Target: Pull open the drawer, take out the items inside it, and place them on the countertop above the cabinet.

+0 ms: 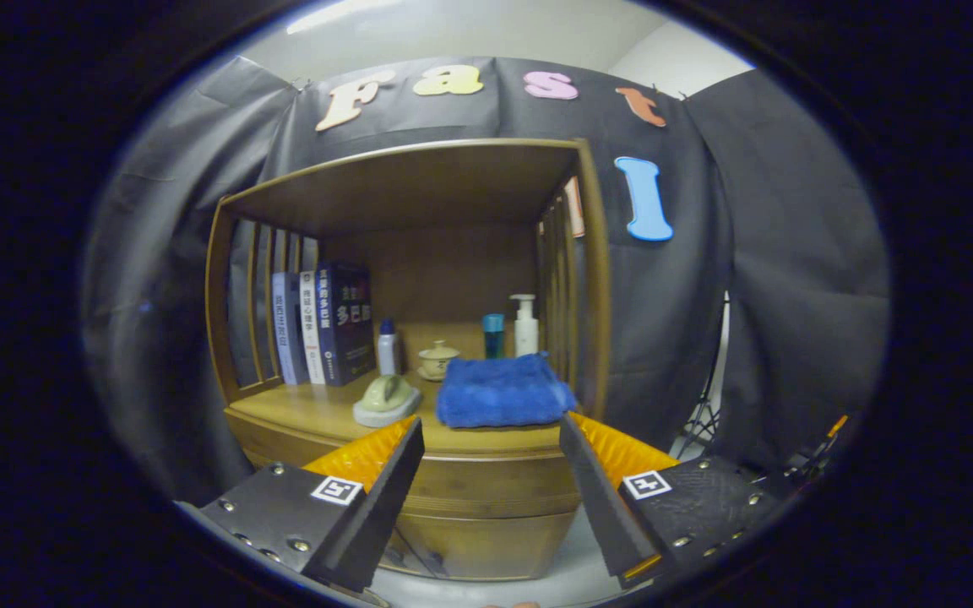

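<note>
A wooden cabinet stands ahead, with a countertop under an open shelf frame. Its drawer shows between my fingers, below the countertop edge; I cannot tell whether it is pulled out. A folded blue towel lies on the countertop's front right, just beyond my fingertips. A pale green object on a grey base rests to the towel's left. My gripper is open, fingers wide apart, nothing between them, held back from the cabinet front.
Several books stand upright at the back left of the countertop. Behind the towel are a small blue-capped bottle, a lidded cup on a saucer, a teal container and a white pump bottle. Slatted sides enclose the shelf.
</note>
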`<control>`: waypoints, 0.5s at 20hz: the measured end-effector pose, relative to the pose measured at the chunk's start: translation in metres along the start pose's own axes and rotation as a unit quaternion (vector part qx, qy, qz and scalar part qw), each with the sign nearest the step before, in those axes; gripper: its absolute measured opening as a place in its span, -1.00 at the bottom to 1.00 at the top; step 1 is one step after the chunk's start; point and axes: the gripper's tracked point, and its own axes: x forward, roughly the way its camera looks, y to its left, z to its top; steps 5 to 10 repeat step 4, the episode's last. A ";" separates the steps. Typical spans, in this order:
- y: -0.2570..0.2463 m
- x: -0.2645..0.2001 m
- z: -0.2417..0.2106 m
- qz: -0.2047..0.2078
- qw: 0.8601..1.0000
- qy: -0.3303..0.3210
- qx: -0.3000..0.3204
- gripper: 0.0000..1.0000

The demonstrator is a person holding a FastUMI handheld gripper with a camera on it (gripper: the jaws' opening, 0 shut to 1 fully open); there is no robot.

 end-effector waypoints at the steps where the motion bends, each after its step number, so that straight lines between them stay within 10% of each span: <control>1: -0.014 -0.002 0.006 0.001 1.000 -0.018 -0.009 0.93; 10: -0.049 -0.014 0.018 0.025 0.996 -0.071 -0.048 0.93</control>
